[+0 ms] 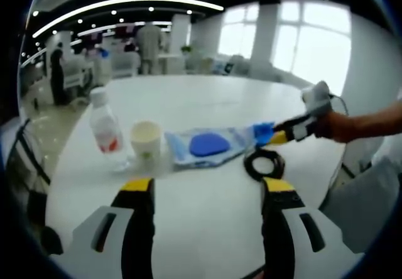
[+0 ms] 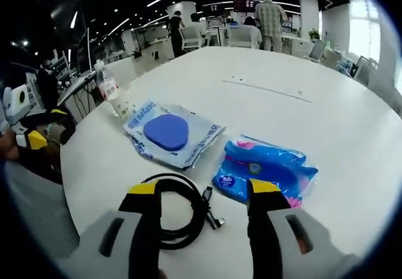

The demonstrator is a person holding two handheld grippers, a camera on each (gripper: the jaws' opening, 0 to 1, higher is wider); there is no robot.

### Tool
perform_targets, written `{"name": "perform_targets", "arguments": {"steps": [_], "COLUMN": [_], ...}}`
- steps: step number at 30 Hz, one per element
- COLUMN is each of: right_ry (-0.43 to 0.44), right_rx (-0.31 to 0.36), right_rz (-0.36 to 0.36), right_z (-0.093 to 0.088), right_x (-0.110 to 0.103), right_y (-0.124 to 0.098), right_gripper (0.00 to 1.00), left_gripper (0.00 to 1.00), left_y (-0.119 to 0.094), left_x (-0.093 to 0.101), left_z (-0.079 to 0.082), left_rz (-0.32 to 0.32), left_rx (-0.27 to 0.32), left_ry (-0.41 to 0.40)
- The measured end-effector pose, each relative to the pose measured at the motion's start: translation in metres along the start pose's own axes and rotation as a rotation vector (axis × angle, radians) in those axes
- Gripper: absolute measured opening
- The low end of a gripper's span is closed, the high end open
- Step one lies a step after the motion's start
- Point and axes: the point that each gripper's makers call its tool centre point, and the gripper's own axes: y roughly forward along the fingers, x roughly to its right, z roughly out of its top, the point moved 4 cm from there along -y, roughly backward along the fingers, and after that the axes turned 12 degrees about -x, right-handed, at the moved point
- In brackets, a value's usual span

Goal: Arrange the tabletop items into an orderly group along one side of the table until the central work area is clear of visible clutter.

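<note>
On the white round table (image 1: 207, 97) a clear water bottle (image 1: 103, 128) with a red label stands beside a paper cup (image 1: 146, 139). To their right lie a packaged blue pad (image 1: 207, 146) and a coiled black cable (image 1: 264, 164). My left gripper (image 1: 207, 188) is open above bare table, short of these things. A hand holds my right gripper (image 1: 286, 132) in from the right, at a blue packet (image 1: 264, 131). In the right gripper view, my right gripper (image 2: 202, 191) is open. The cable (image 2: 179, 210) lies between its jaws. The blue packet (image 2: 264, 169) lies at its right jaw's tip.
The blue pad's package (image 2: 169, 133) and the bottle (image 2: 108, 89) sit near the table's left edge (image 2: 81, 166), where the left gripper (image 2: 38, 137) shows. The table's far half (image 2: 282, 84) is bare. People, desks and chairs stand in the office behind.
</note>
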Motion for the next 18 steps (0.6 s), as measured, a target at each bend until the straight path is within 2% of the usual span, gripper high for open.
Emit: {"name": "perform_targets", "arguments": {"steps": [9, 18], "right_ry": [0.015, 0.039], "right_rx": [0.085, 0.121], "right_rz": [-0.005, -0.022], "right_z": [0.000, -0.015], "right_x": [0.002, 0.000], "right_y": [-0.031, -0.055], "right_gripper": [0.67, 0.72], "left_gripper": [0.66, 0.66], "left_y": [0.000, 0.000], "left_x": [0.000, 0.002], "left_z": [0.000, 0.000], "left_rz": [0.000, -0.004], "left_rx": [0.002, 0.001], "left_ry": [0.003, 0.009]}}
